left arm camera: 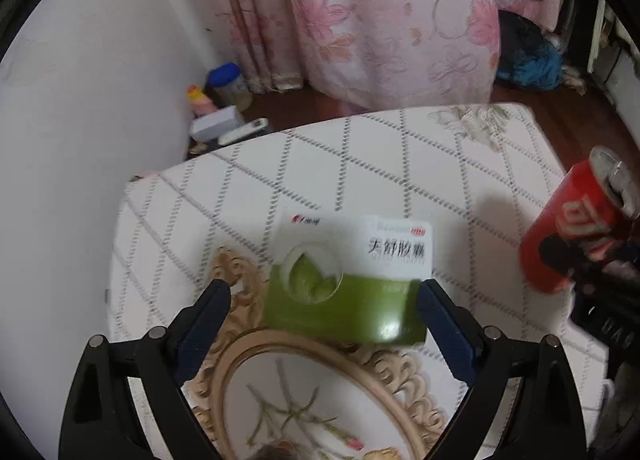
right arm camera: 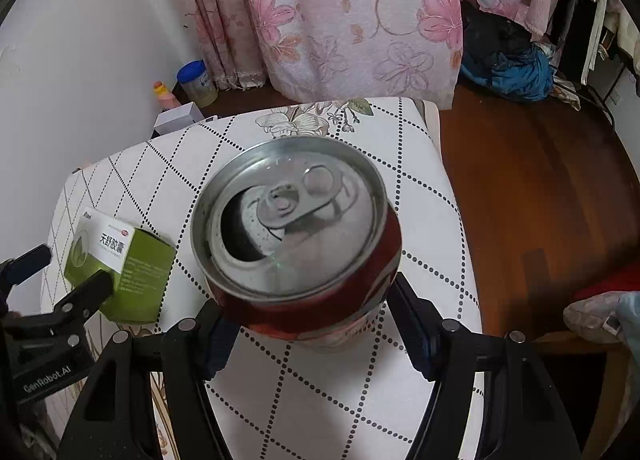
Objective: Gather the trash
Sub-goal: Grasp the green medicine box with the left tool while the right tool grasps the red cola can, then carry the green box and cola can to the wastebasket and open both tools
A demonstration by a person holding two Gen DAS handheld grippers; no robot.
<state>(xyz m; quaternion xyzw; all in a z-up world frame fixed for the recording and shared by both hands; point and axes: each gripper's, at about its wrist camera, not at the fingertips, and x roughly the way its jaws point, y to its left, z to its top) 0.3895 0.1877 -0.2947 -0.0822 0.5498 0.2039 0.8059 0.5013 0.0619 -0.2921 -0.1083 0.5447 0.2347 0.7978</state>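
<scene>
- The left gripper (left arm camera: 324, 312) is hanging over the green-and-white cardboard medicine box (left arm camera: 352, 276), fingers spread wide — the box is lying between them on the white quilted cushion (left arm camera: 400, 164), right pad touching its edge.
- The right gripper (right arm camera: 308, 324) is clamping the opened red aluminium drink can (right arm camera: 296, 228) — tilted, above the cushion.

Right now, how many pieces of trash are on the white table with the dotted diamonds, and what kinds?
Red aluminium drink can, opened, between the right gripper's fingers: 1
Green and white cardboard medicine box, between the left gripper's open fingers: 1
Total: 2
</scene>
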